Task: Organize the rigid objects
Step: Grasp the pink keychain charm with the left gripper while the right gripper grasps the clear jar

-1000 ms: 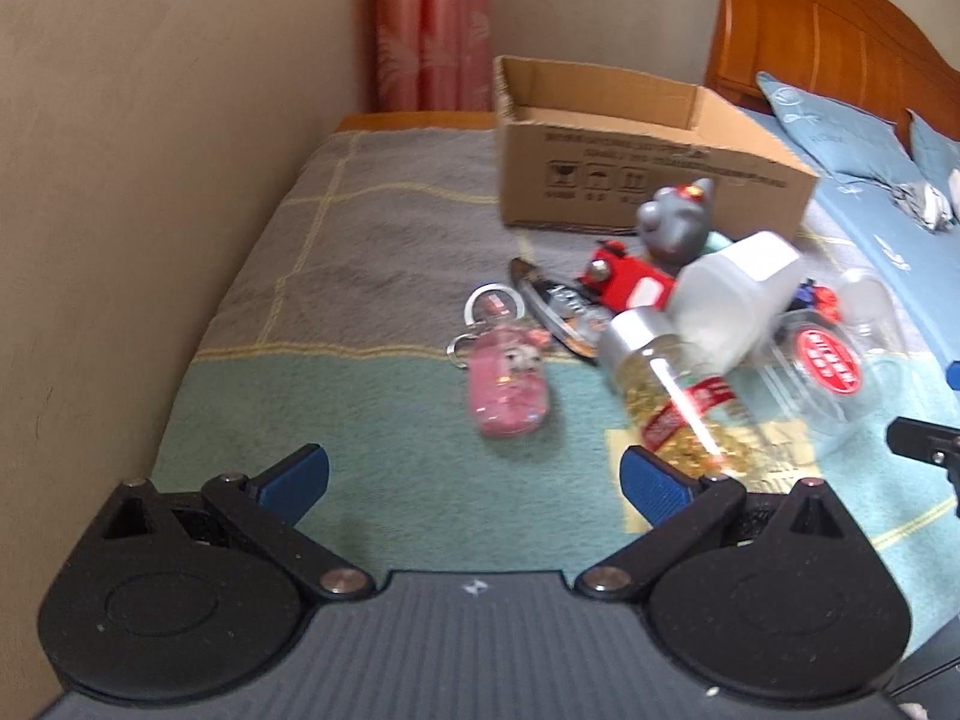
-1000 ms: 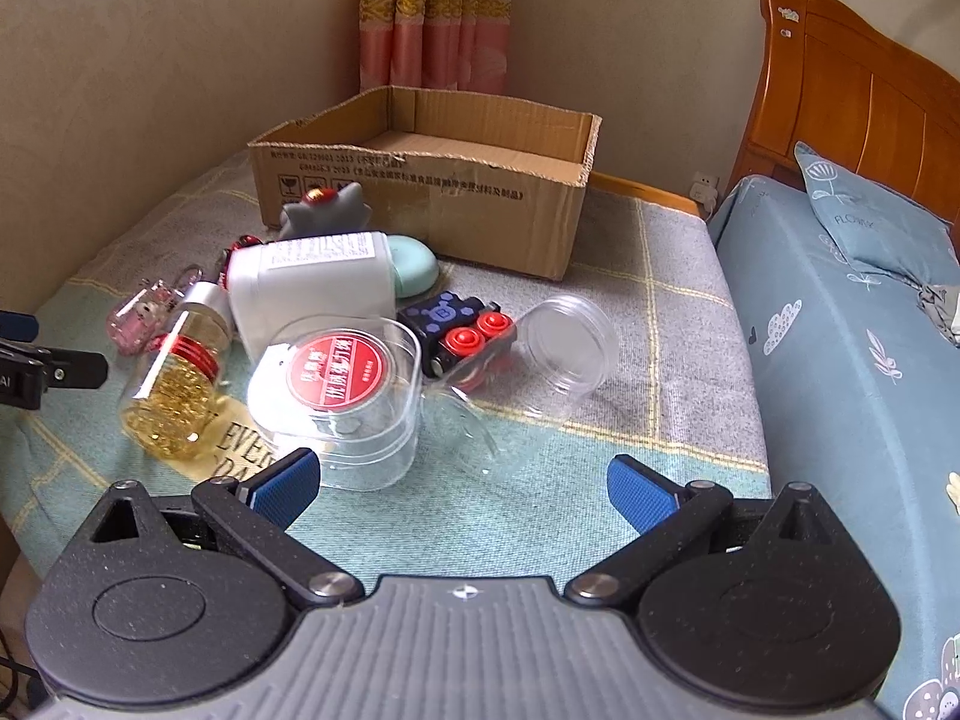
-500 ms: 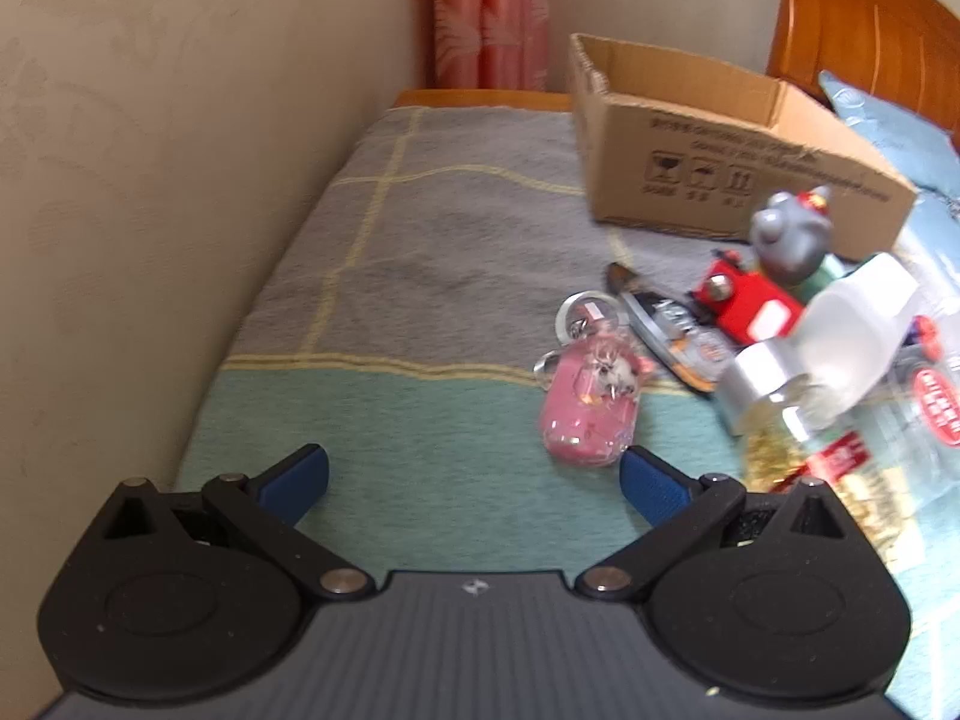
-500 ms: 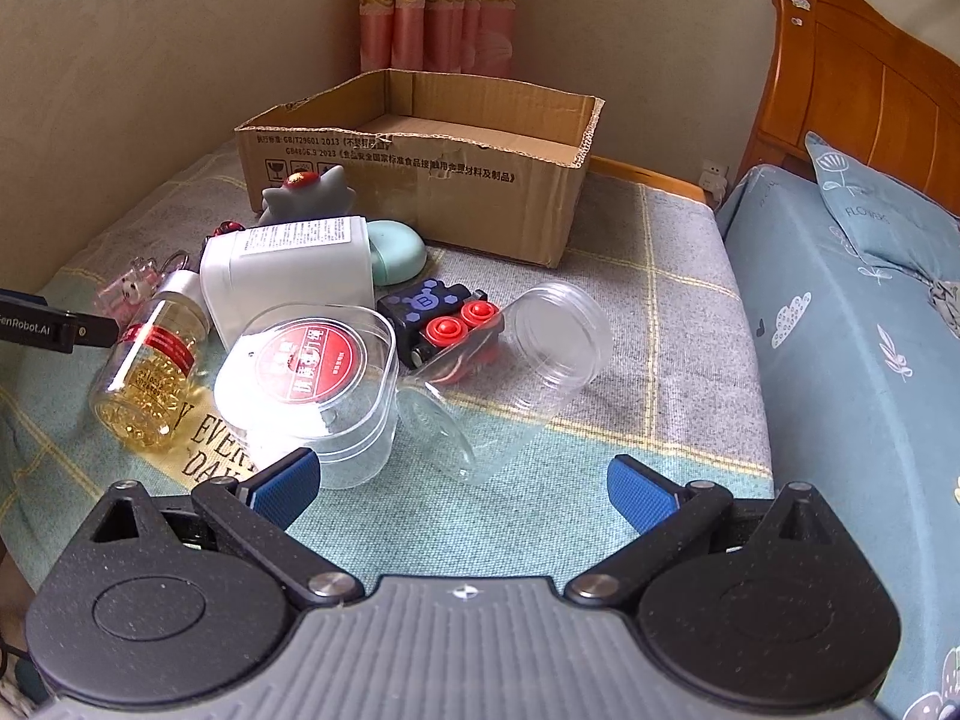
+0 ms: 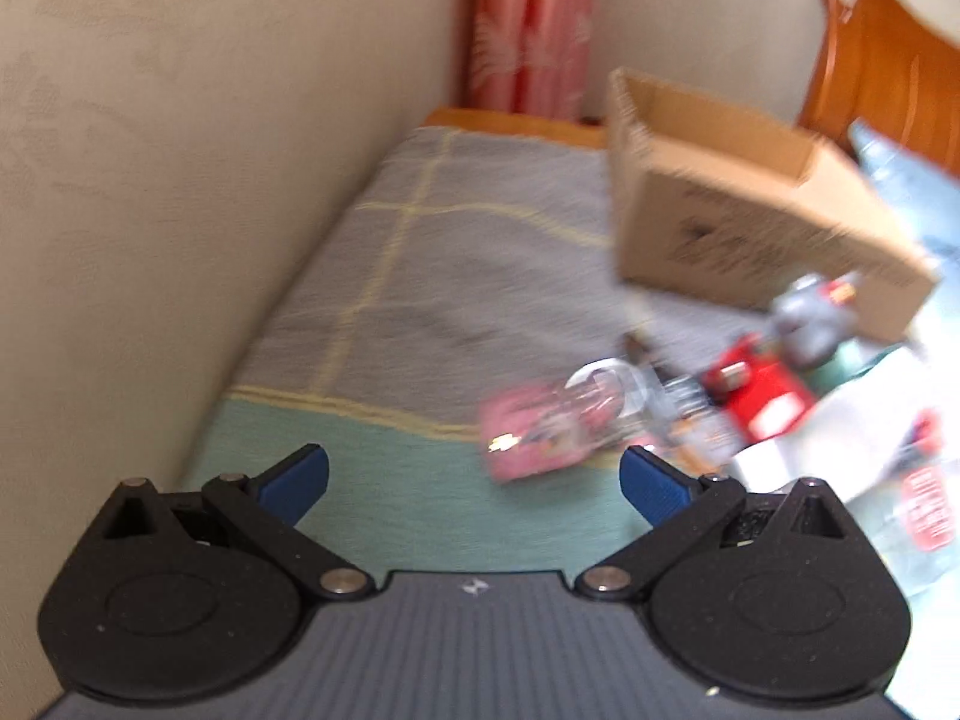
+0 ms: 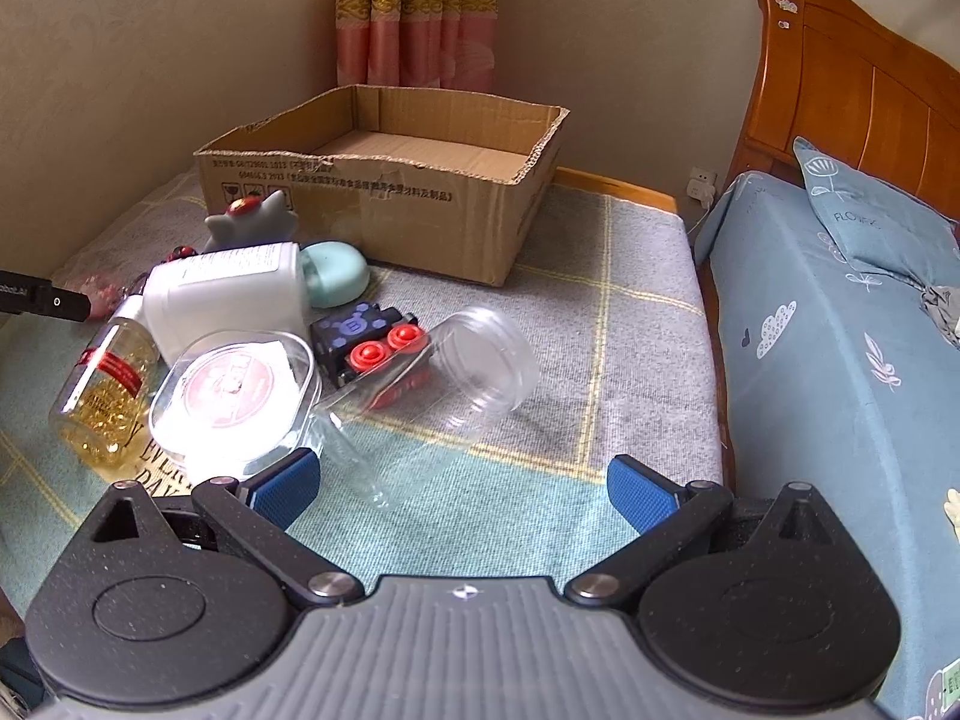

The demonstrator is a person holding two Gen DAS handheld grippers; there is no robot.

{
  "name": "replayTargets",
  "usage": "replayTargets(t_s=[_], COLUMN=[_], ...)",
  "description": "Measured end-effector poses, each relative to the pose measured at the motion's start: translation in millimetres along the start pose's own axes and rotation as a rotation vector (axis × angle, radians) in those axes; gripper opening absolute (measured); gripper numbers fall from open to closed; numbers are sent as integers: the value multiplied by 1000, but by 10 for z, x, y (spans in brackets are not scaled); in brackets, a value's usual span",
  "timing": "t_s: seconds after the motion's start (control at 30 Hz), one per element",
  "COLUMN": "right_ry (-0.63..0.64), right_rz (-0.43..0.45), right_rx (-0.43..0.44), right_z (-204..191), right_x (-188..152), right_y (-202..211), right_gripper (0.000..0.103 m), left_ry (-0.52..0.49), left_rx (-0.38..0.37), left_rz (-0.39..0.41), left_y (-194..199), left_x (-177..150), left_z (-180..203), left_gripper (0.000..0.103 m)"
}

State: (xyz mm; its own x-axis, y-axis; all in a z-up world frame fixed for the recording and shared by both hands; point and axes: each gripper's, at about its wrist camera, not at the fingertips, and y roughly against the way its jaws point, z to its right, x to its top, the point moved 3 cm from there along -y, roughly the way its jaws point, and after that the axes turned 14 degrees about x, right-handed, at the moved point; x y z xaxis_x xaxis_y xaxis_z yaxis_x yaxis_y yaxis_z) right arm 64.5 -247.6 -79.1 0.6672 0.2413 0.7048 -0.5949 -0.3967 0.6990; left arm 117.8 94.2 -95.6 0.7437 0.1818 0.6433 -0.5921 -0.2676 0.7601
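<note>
A pile of small objects lies on the blanket in front of an open cardboard box [image 6: 384,180] [image 5: 750,222]. In the right wrist view I see a clear jar [image 6: 444,384] on its side, a clear tub with a red label [image 6: 234,396], a black toy with red buttons [image 6: 372,342], a white bottle [image 6: 222,300], a bottle of yellow capsules [image 6: 102,402], a mint case [image 6: 336,279] and a grey figure [image 6: 252,225]. My right gripper [image 6: 462,483] is open just short of the jar. My left gripper [image 5: 474,480] is open near a pink keychain [image 5: 540,438]; that view is blurred.
A wall [image 5: 150,180] runs close along the left of the blanket [image 6: 630,312]. A bed with blue sheets [image 6: 840,360] and a wooden headboard [image 6: 852,96] lies to the right. Curtains [image 6: 414,12] hang behind the box. A red toy [image 5: 762,396] sits by the keychain.
My left gripper has swung left toward the wall, so the pile slid right in its view. My right gripper has moved forward and down toward the clear jar. Both stay open.
</note>
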Motion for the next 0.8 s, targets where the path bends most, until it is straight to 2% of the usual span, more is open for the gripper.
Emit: replayTargets(t_s=[0.1,0.33,0.37,0.5,0.63,0.8], right_ry=[-5,28,35,60,73,72], right_rz=[22,63,67,67,55,17], right_rx=[12,77,94,176,240,377], right_z=[45,137,162,276,368,415], right_x=[41,138,164,283,410,527], right_y=[-6,-22,-39,-144,-266,-408], right_gripper=[103,103,103,103,103,103], left_ry=[24,82,89,121,146,147], left_rx=[4,0,4,5,20,6], left_rz=[15,-21,-21,-45,-41,-43], left_y=[12,-9,-10,-96,-114,-94], left_x=[30,34,47,63,59,57], left_z=[84,210,228,256,235,179], left_gripper=[97,83,82,65,59,56])
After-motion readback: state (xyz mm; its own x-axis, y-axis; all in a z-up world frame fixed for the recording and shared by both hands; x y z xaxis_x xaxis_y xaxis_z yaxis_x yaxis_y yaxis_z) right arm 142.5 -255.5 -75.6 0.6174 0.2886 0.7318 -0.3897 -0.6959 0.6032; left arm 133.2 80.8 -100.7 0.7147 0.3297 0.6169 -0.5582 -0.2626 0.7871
